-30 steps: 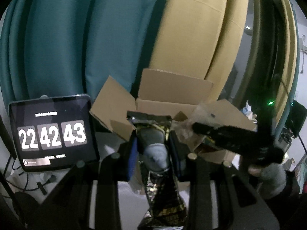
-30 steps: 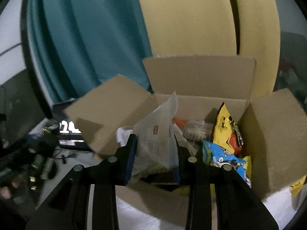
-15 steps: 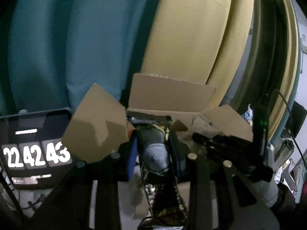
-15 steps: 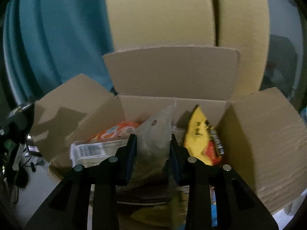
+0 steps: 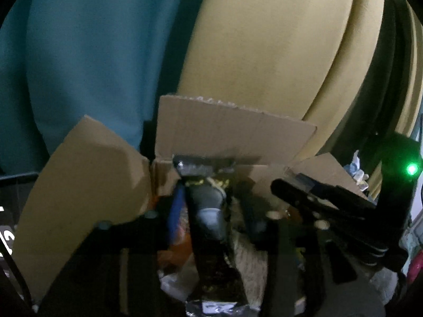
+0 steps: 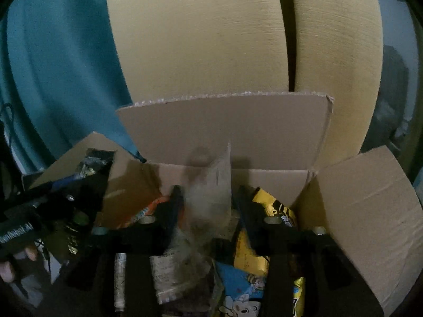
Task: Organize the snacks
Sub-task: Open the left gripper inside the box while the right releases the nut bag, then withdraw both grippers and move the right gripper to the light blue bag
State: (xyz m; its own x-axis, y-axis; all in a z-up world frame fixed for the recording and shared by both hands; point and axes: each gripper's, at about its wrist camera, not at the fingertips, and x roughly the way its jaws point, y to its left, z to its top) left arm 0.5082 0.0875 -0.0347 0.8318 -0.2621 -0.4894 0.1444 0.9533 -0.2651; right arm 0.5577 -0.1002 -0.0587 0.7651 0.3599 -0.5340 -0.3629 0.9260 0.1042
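Left wrist view is showing the left gripper (image 5: pixel 211 208) over the open cardboard box (image 5: pixel 232 134), its jaws having just been opening, with the black-and-gold snack packet (image 5: pixel 211 251) standing loose between them above the box's inside. Right wrist view is showing the right gripper (image 6: pixel 208 206) over the same box, jaws likewise just opened, the clear plastic bag (image 6: pixel 211 192) sitting free between them, beside a yellow snack bag (image 6: pixel 275 208) inside the box.

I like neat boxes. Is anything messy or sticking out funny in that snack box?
A bit. In the cardboard box the snacks lie jumbled: a yellow bag stands on end, and a clear bag pokes up between the right gripper's just-opened jaws.
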